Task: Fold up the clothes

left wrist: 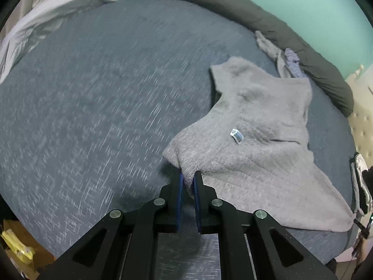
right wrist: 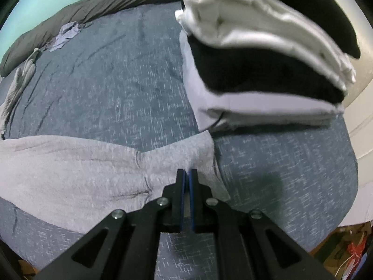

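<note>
The grey knit sweater (left wrist: 251,144) lies spread on the bed (left wrist: 93,107), unfolded. The left gripper (left wrist: 188,179) pinches one corner; the right gripper (right wrist: 187,177) is nearly closed, seemingly on the sweater's opposite edge. Beside the sweater, a folded stack (right wrist: 261,70) is done. Two crumpled garments (right wrist: 67,35) beyond it remain.

Left tool (left wrist: 188,175), right tool (right wrist: 187,172) clamped tight
</note>
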### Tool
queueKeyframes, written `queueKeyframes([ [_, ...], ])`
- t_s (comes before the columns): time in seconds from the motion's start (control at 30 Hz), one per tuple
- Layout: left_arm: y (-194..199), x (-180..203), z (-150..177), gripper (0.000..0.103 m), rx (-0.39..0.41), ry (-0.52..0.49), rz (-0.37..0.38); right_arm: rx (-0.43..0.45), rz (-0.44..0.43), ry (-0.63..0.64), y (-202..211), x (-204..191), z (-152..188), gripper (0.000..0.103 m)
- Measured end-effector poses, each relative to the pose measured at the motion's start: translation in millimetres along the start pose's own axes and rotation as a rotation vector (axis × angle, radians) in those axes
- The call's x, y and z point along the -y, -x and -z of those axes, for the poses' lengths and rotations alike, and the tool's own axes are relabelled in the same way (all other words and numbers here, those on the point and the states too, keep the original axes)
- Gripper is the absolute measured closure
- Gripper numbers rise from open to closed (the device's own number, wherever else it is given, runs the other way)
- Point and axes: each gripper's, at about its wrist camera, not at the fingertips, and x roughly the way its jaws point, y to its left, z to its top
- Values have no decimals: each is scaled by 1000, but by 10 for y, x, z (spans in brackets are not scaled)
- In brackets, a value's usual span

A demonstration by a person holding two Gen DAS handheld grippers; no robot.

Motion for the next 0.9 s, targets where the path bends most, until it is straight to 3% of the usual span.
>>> queueKeyframes([
  [0.43, 332, -179, -98, 95, 41, -3, -7, 64, -59, 73, 415, -308, -328, 100],
  [0.6, 200, -444, 6, 95, 6, 47, -22, 1, -61, 90, 96, -476, -254, 100],
  [0.73, -54, -530, 105, 94, -32, 66, -42, -72, -43, 58, -246, -382, -107, 100],
  [0.9, -286, -493, 124, 94, -73, 61, -79, -73, -62, 28, -376, -278, -65, 100],
])
